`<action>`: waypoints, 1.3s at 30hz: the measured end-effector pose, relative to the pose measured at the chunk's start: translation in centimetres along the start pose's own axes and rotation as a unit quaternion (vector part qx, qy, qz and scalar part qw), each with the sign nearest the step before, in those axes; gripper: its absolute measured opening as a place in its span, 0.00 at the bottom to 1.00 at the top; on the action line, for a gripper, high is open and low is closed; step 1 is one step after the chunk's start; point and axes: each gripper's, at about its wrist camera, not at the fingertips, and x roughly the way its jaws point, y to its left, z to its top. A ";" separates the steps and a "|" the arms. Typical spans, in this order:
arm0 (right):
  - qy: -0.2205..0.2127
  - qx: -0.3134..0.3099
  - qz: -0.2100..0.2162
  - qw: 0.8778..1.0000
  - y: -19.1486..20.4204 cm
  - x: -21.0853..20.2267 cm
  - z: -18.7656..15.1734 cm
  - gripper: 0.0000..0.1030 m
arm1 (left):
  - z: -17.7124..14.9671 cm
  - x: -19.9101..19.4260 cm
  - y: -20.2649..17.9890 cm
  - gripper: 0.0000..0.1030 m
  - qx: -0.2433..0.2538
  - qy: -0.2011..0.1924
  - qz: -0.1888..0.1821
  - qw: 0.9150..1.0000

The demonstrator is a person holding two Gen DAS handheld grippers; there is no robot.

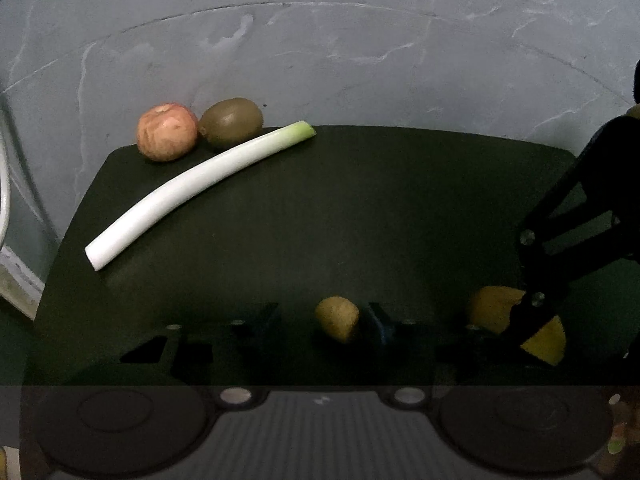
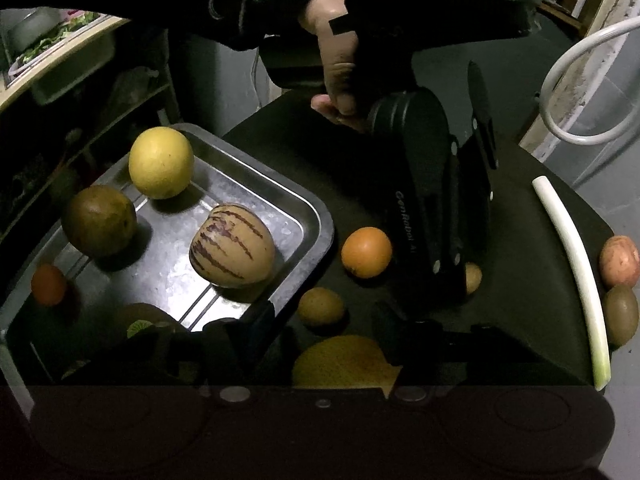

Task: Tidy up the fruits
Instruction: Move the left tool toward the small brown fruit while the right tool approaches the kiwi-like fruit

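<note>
Yellow fruit [image 2: 344, 360] (half-hidden) beneath right tool [image 2: 324, 332]

The tray [image 2: 316, 216] at centre left of the right wrist view is bare metal, glossy and mottled with reflections. The bench [image 1: 360, 208] top is dark, matt and smooth. Behind it, the wall [image 1: 320, 40] looks like grey stone, veined with white. The leek [image 1: 192, 188] is smooth and waxy white. The kiwi [image 1: 232, 122] at upper left has dull, fuzzy brown skin; the apple [image 1: 166, 132] beside it is wrinkled.
</note>
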 end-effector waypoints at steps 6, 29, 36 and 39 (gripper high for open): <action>0.015 -0.007 -0.005 1.000 0.2 0.7 0.2 0.50 | -0.2 0.5 0.2 0.38 -0.002 0.004 0.007 1.000; 0.030 -0.009 -0.011 0.999 0.1 2.6 0.7 0.31 | -0.1 0.7 0.7 0.28 -0.030 -0.023 0.014 0.999; 0.021 -0.006 -0.019 1.000 0.3 2.4 0.5 0.30 | -0.2 0.7 0.4 0.28 -0.039 -0.029 0.023 0.999; 0.009 0.004 -0.025 1.000 0.2 1.7 0.4 0.30 | -0.2 0.5 0.0 0.28 -0.047 -0.027 0.028 0.998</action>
